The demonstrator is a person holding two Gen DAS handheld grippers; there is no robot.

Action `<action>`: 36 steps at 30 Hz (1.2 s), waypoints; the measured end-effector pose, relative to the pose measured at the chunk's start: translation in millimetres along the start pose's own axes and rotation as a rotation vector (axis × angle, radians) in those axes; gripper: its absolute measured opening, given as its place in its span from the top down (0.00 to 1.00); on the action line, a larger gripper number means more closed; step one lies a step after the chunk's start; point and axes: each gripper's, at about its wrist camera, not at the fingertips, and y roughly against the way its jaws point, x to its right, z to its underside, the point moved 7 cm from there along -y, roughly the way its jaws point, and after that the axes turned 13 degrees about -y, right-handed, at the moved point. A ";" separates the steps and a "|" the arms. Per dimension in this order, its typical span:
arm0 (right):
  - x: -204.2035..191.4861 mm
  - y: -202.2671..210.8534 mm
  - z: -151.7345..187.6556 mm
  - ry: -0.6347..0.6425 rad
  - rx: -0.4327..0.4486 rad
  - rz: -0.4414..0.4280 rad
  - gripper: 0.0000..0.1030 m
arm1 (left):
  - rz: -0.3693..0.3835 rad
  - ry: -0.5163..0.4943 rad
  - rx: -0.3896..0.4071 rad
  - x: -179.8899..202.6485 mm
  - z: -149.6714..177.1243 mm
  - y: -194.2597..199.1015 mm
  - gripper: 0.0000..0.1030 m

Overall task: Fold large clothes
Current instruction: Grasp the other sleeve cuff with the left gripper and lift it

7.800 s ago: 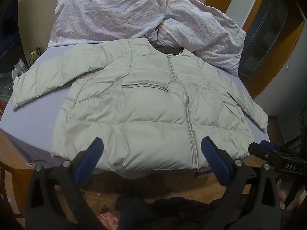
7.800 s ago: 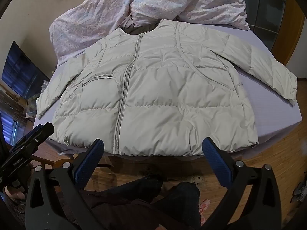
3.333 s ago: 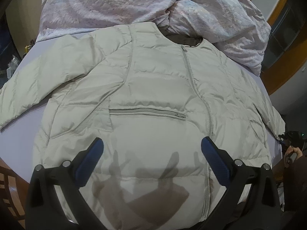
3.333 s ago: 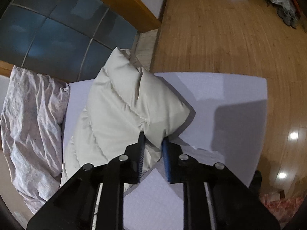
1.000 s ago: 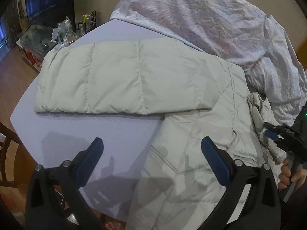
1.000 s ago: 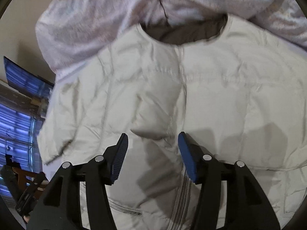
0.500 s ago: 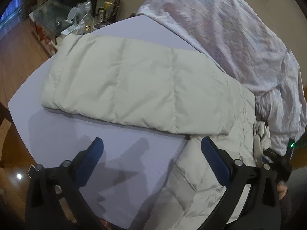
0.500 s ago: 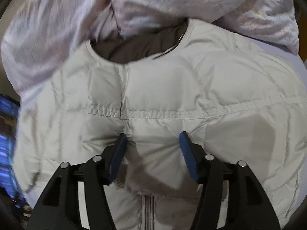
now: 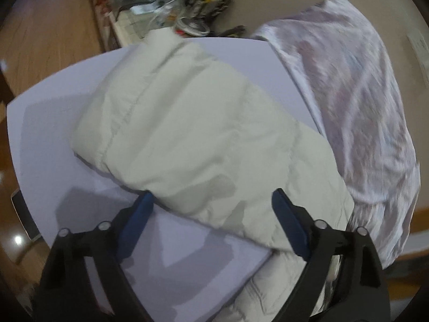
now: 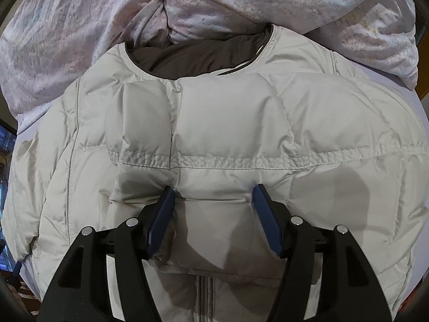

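A pale cream puffer jacket (image 10: 230, 123) lies flat on a lavender bed sheet (image 9: 187, 257). In the right wrist view one sleeve is folded across the chest, its cuff end between my open right gripper's (image 10: 213, 193) blue pads, which press down on the padding just above the zipper (image 10: 204, 292). In the left wrist view the other sleeve (image 9: 187, 134) stretches out over the sheet. My left gripper (image 9: 211, 198) is open with its fingers straddling the sleeve's near edge, low over the fabric.
A crumpled pale floral duvet (image 10: 241, 2) lies bunched beyond the collar and also shows in the left wrist view (image 9: 356, 94). A cluttered side table (image 9: 171, 5) stands past the bed corner, above wooden floor (image 9: 45, 37).
My left gripper has moved in close over the outstretched sleeve and narrowed its opening. My right gripper has stayed pressed on the folded sleeve, with the view shifting slightly back.
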 end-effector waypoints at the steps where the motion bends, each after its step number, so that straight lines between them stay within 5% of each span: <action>1: 0.2 0.1 -0.1 0.000 0.000 -0.001 0.38 | 0.003 0.024 0.001 -3.3 -0.9 -1.9 0.18; 14: 1.5 6.3 2.2 0.005 0.007 -0.010 0.38 | 0.017 0.221 0.106 -19.7 -21.0 -2.9 0.35; 16: 1.7 7.4 4.4 0.006 0.011 -0.012 0.38 | 0.016 0.267 0.131 -24.8 -24.5 -4.2 0.47; 18: 2.4 8.1 5.9 0.008 0.013 -0.014 0.38 | -0.006 0.275 0.133 -28.8 -27.2 -8.4 0.74; 24: 4.0 11.1 10.9 0.009 0.007 -0.018 0.38 | -0.011 0.222 0.119 -23.6 -46.2 -20.0 0.93; 29: 4.2 14.0 8.1 0.017 -0.004 -0.020 0.38 | -0.008 0.099 0.158 5.7 -64.3 -9.0 0.96; 36: 3.1 20.9 11.9 0.012 -0.009 -0.030 0.38 | 0.112 -0.161 0.269 111.0 -90.6 33.5 0.96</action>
